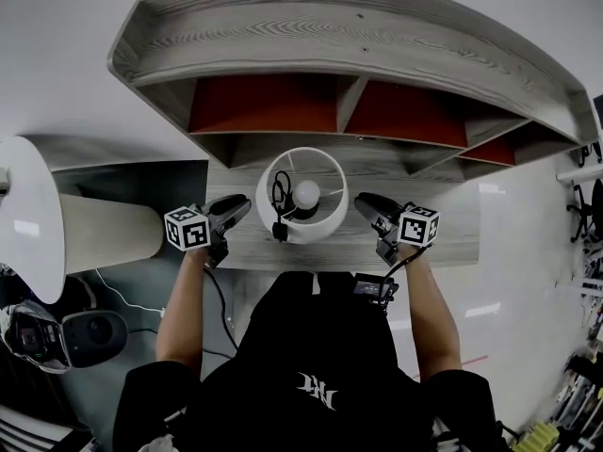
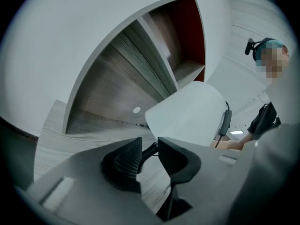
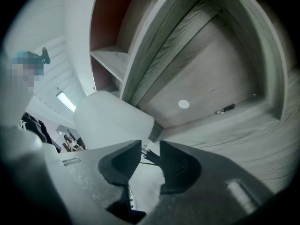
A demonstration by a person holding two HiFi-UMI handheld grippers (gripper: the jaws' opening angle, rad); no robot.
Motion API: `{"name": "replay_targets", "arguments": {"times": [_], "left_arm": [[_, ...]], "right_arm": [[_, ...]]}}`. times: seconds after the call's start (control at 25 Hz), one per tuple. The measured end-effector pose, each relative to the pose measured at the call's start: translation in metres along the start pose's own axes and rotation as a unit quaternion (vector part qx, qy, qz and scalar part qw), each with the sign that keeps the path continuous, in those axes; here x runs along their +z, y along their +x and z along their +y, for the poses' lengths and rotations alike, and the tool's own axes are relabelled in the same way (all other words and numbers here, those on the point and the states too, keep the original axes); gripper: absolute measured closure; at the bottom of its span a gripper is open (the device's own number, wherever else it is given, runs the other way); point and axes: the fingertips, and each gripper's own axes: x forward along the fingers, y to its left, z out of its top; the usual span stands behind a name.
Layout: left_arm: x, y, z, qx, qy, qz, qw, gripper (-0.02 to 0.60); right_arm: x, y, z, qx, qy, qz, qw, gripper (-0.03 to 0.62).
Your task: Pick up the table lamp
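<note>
**Lamp stands between two open grippers**

The table lamp (image 1: pixel 303 196) stands upright on the grey wood-grain table (image 1: pixel 452 238), in front of a curved shelf (image 1: pixel 283 102) with red back panels. The left gripper (image 1: pixel 239 207) and the right gripper (image 1: pixel 364 204) flank it, each just beside the shade and about equally near. Both have their jaws apart and hold nothing. The shade (image 2: pixel 187 114) is a smooth white cylinder, open at the top, with a round bulb (image 1: pixel 307 192) inside. A black cord (image 1: pixel 280 203) hangs at its left side.

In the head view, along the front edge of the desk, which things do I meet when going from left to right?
left gripper → lamp → right gripper
</note>
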Motion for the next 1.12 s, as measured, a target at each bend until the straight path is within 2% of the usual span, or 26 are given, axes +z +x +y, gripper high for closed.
{"name": "replay_targets", "arguments": {"times": [0.12, 0.32, 0.52, 0.76, 0.96, 1.12], "left_arm": [[-0.001, 0.002, 0.003, -0.010, -0.022, -0.006, 0.9997, 0.471], [0.001, 0.005, 0.001, -0.052, -0.067, -0.012, 0.9963, 0.448], [-0.001, 0.011, -0.001, -0.086, -0.088, -0.001, 0.9923, 0.428], [0.005, 0.012, -0.002, -0.099, -0.125, -0.007, 0.9872, 0.428], [0.006, 0.013, 0.000, -0.118, -0.161, -0.025, 0.9795, 0.428], [0.004, 0.016, 0.000, -0.132, -0.187, -0.027, 0.9730, 0.426]], "right_arm": [[-0.002, 0.005, -0.005, 0.015, 0.033, -0.005, 0.999, 0.477], [-0.005, 0.010, -0.005, 0.045, 0.074, 0.008, 0.996, 0.457], [-0.001, 0.015, 0.001, 0.090, 0.107, 0.001, 0.990, 0.421], [0.000, 0.016, -0.003, 0.129, 0.169, -0.018, 0.977, 0.416], [-0.003, 0.018, -0.002, 0.157, 0.221, -0.025, 0.962, 0.416], [-0.003, 0.020, 0.001, 0.169, 0.232, -0.025, 0.958, 0.416]]}}
